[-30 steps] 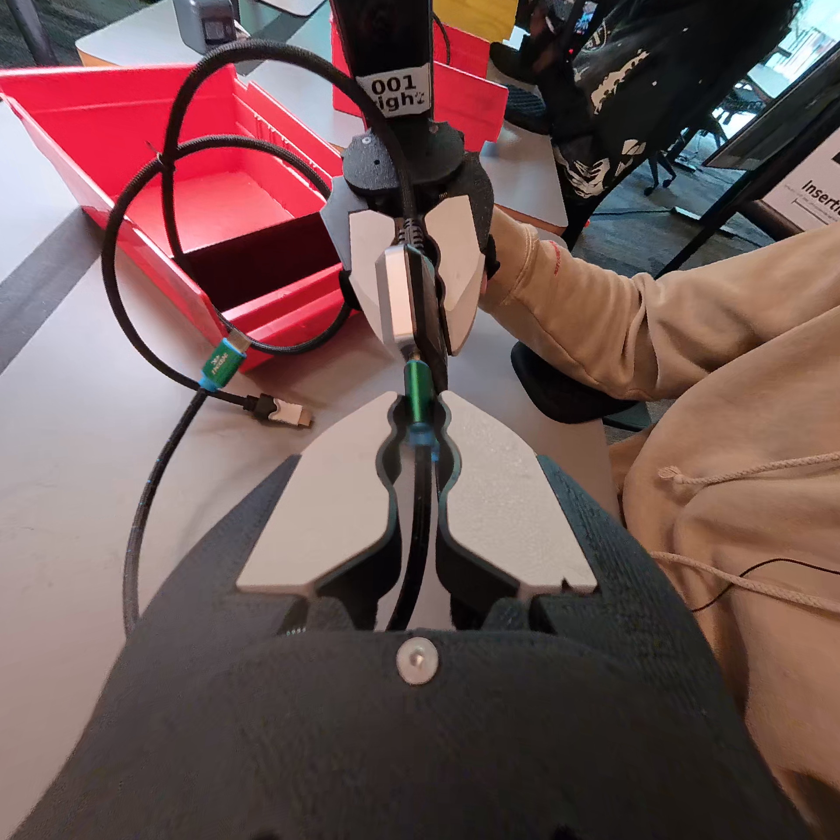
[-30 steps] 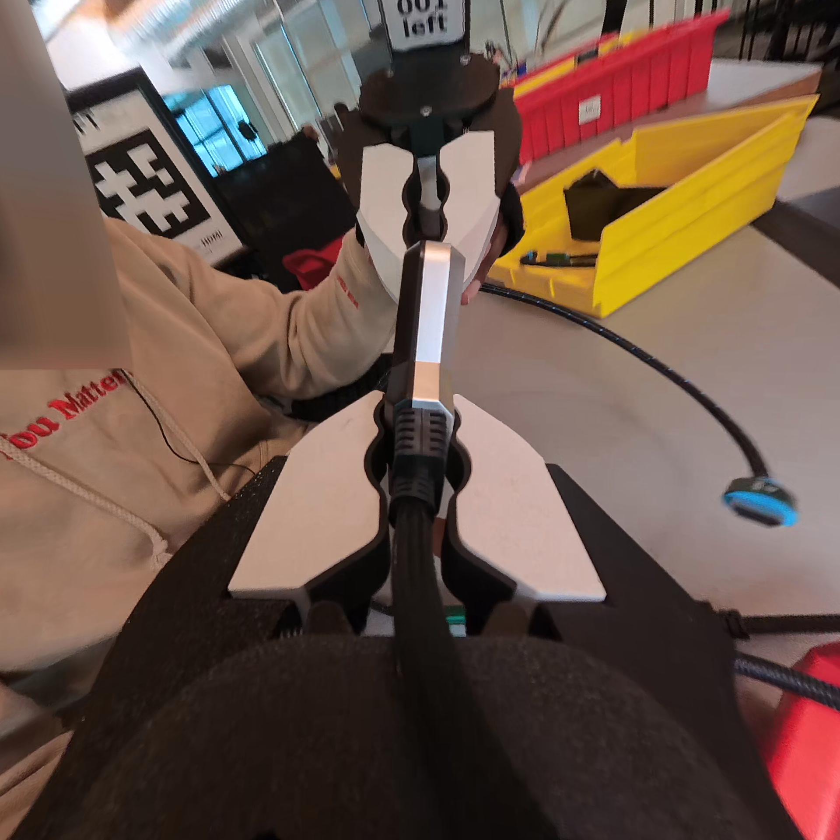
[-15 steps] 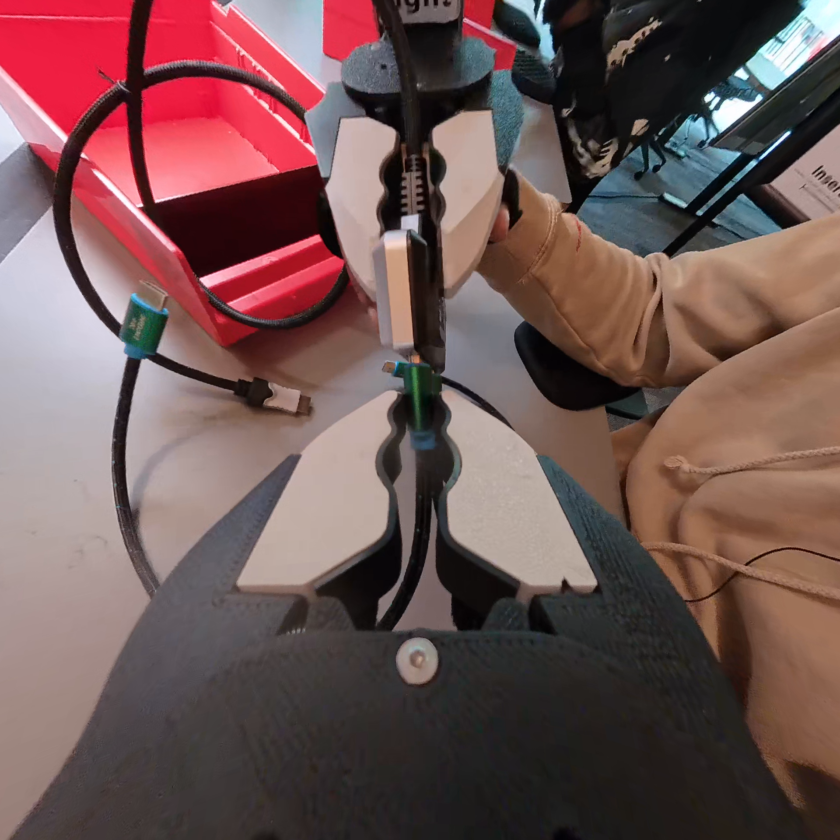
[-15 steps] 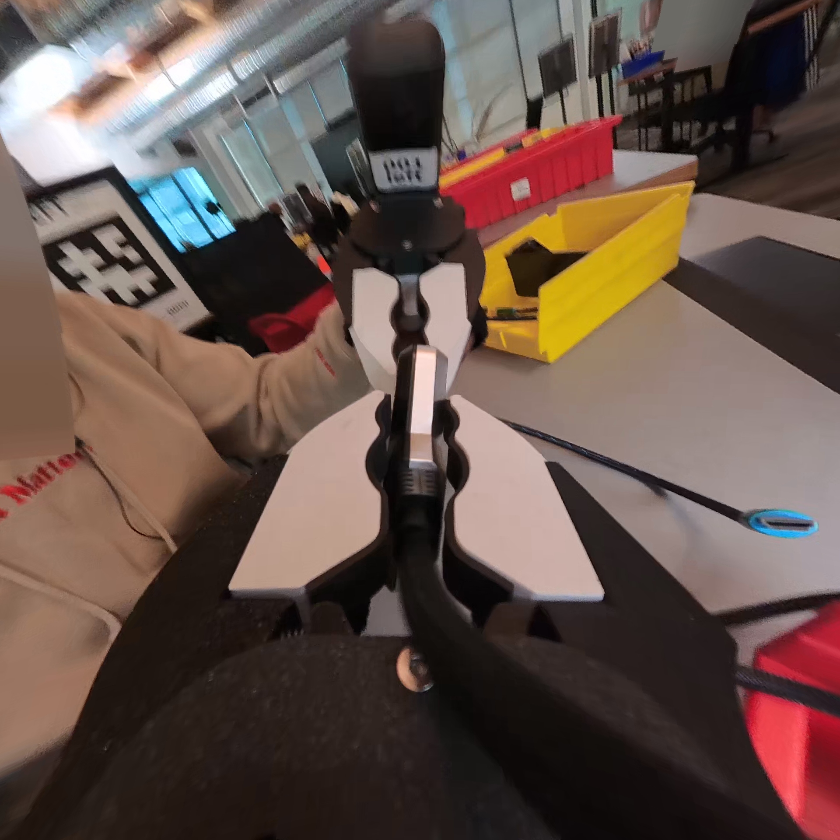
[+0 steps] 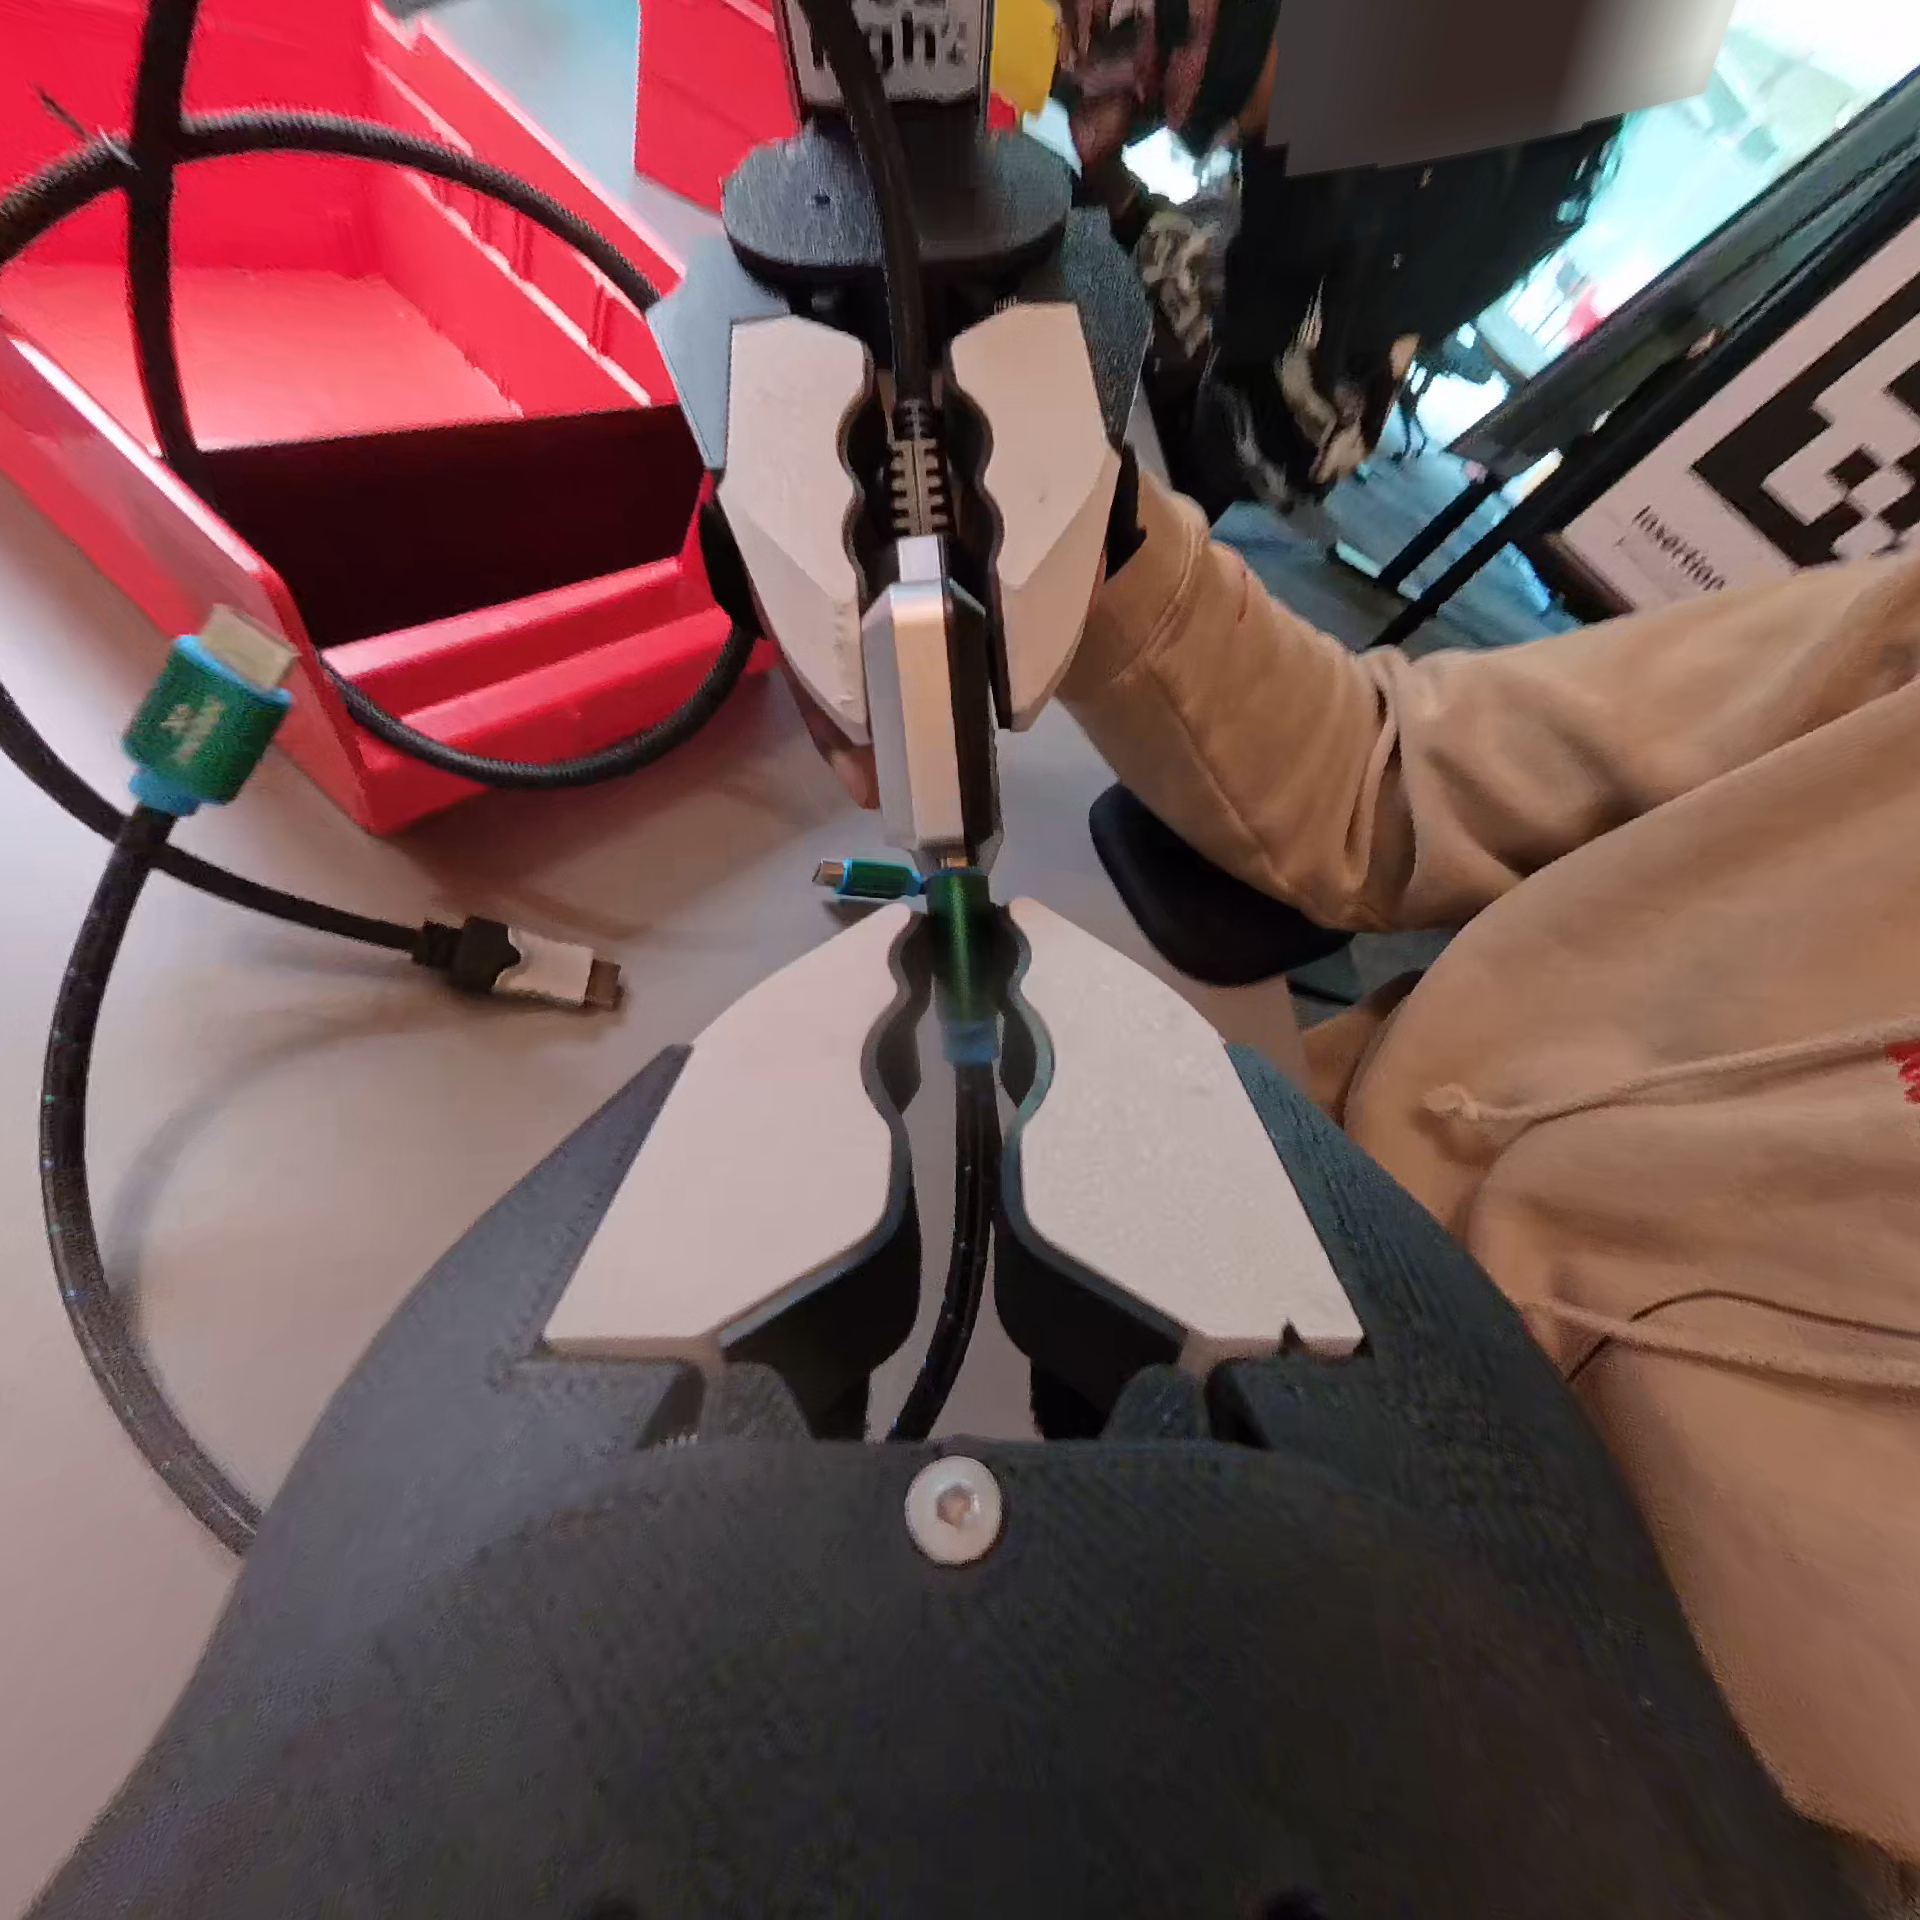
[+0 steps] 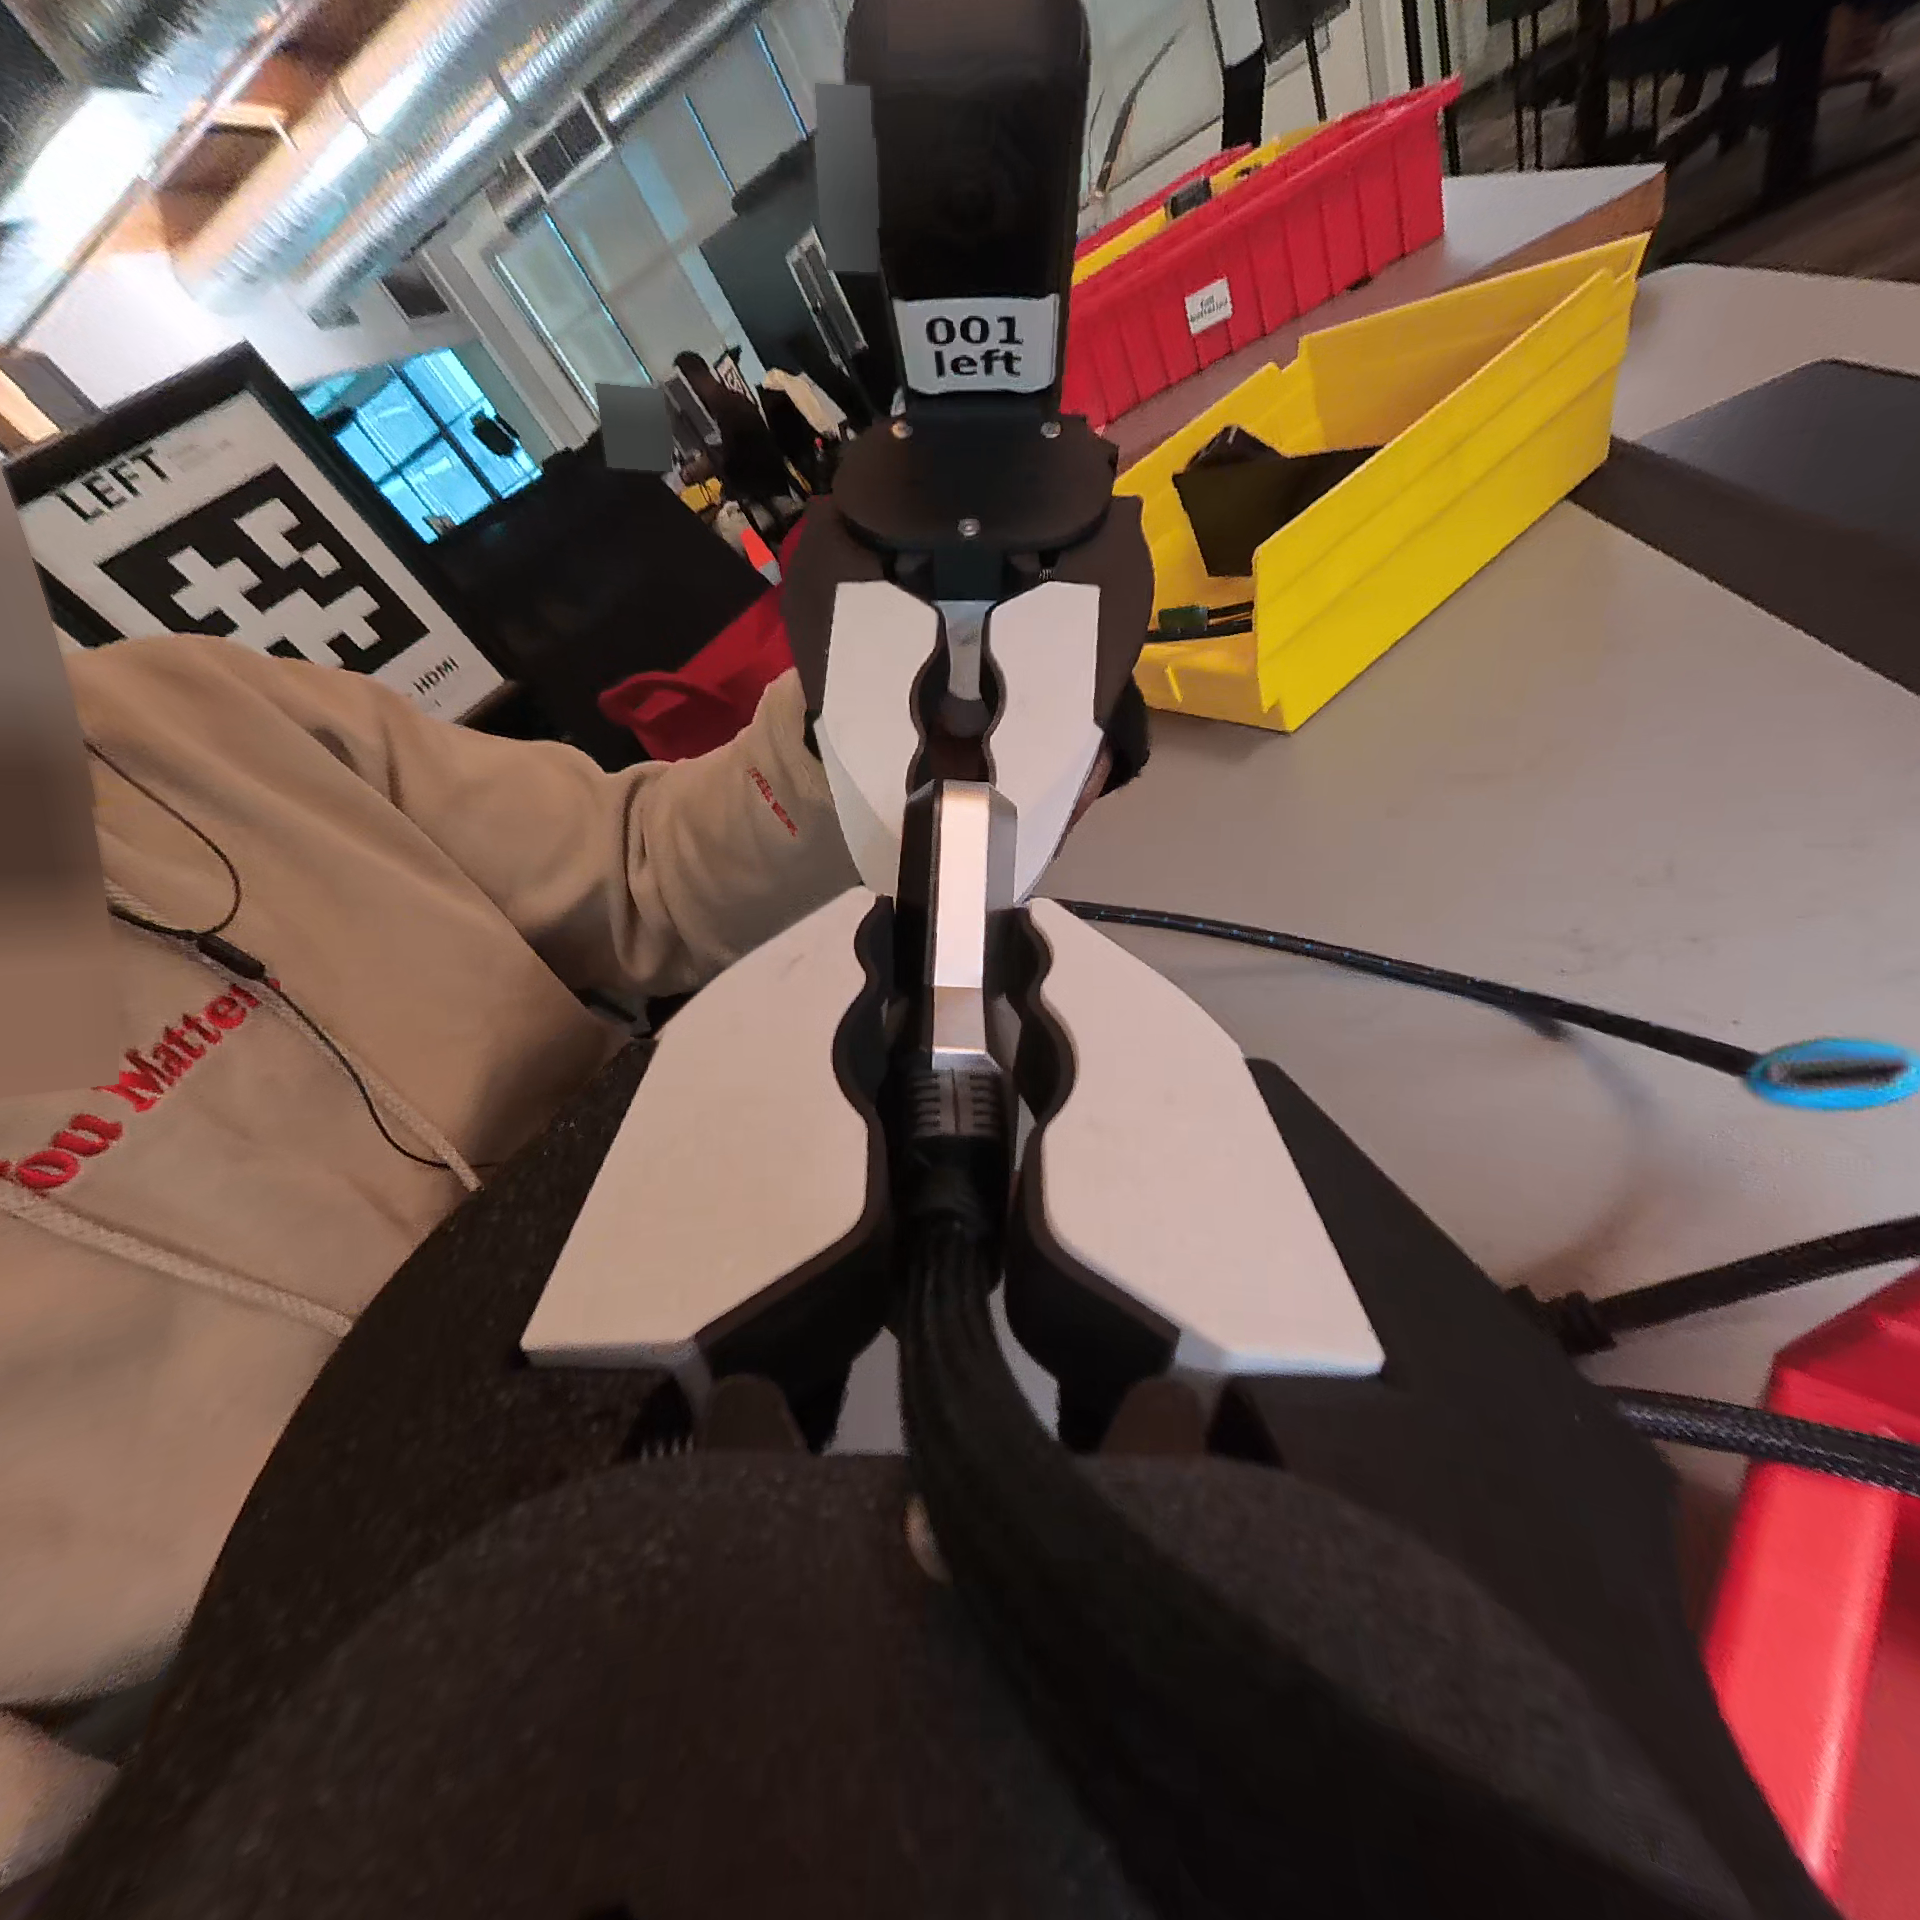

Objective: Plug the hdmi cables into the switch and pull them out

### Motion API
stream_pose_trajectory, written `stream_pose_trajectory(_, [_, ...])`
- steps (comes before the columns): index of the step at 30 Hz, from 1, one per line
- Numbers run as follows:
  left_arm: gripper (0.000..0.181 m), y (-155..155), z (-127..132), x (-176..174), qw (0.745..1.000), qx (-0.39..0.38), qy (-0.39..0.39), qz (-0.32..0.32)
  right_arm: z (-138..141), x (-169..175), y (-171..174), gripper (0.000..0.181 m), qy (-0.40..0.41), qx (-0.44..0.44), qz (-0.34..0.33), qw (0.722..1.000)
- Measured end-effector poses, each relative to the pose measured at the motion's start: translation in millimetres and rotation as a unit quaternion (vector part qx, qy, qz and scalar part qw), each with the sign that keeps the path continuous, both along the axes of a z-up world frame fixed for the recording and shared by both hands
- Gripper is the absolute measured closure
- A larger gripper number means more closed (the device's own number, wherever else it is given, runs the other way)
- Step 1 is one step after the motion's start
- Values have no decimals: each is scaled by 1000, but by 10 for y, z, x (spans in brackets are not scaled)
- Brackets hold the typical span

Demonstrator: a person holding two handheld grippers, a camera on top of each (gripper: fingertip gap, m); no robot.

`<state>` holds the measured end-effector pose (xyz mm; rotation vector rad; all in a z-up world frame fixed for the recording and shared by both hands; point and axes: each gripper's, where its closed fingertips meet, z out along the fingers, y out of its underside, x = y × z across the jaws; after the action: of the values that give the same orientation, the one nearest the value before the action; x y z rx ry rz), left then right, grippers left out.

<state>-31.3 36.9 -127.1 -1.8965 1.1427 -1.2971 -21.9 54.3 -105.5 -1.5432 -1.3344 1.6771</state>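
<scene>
The left gripper (image 5: 961,914) is clenched on a green HDMI plug (image 5: 958,961), its tip meeting the silver switch (image 5: 920,717) that the right gripper (image 6: 961,914) clamps above the grey table (image 5: 312,1143). Two loose plugs (one green (image 5: 203,717), one silver (image 5: 540,971)) lie beside a red bin (image 5: 312,343).

Switch (image 5: 920,717): slim silver-and-black block, held on edge above the tabletop (image 5: 312,1143), its thick black pigtail running back through the right tongs (image 6: 956,914). Green HDMI plug (image 5: 961,961) with blue collar is clamped in the left tongs (image 5: 956,914), its tip meeting the switch's near end; seating depth unclear. Second green plug (image 5: 203,717) hangs free at left. Silver-tipped plug (image 5: 540,971) lies flat on the tabletop. Blue-rimmed plug (image 6: 1829,1075) lies well apart.
</scene>
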Motion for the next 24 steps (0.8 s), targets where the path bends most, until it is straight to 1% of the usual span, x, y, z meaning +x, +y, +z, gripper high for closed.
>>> stream_pose_trajectory(2, [171, 29, -59, -56, 1000, 10, 16, 4, -61, -65, 6, 159, -12, 9, -5, 1000])
stream_pose_trajectory(4, [170, 93, 18, -110, 1000, 11, -10, 21, -2, -106, 71, 159, 9, -4, -23, 1000])
stream_pose_trajectory(5, [170, 119, 28, -137, 999, 14, -10, 27, 16, -126, 93, 159, 11, -5, -31, 999])
stream_pose_trajectory(8, [169, 174, 84, -183, 998, 37, -18, 47, 31, -138, 122, 159, 5, 20, -49, 999])
stream_pose_trajectory(9, [169, 194, 120, -204, 997, 39, -23, 56, 23, -108, 125, 158, -6, 25, -48, 999])
stream_pose_trajectory(11, [169, 227, 192, -270, 996, 52, -30, 71, 13, -23, 163, 147, -24, 43, -59, 997])
stream_pose_trajectory(13, [169, 235, 256, -320, 994, 65, -35, 79, 46, 34, 174, 143, -28, 50, -66, 996])
stream_pose_trajectory(14, [169, 232, 280, -329, 994, 70, -37, 80, 76, 34, 181, 144, -24, 55, -72, 996])
stream_pose_trajectory(15, [169, 222, 301, -331, 993, 75, -38, 80, 100, 25, 169, 149, -21, 58, -73, 995])
stream_pose_trajectory(16, [169, 215, 323, -336, 993, 80, -38, 81, 119, 15, 144, 158, -18, 60, -68, 996])
stream_pose_trajectory(19, [169, 148, 412, -354, 991, 101, -37, 75, 202, 7, 65, 160, -24, 71, -60, 995])
stream_pose_trajectory(20, [169, 119, 488, -374, 990, 111, -44, 78, 248, 12, 26, 160, -31, 84, -60, 994])
stream_pose_trajectory(22, [162, 106, 778, -498, 980, 145, -85, 106, 336, 24, -71, 160, -60, 119, -53, 990])
stream_pose_trajectory(24, [160, 82, 1063, -689, 967, 179, -123, 134, 439, 48, -134, 161, -116, 153, -36, 981])
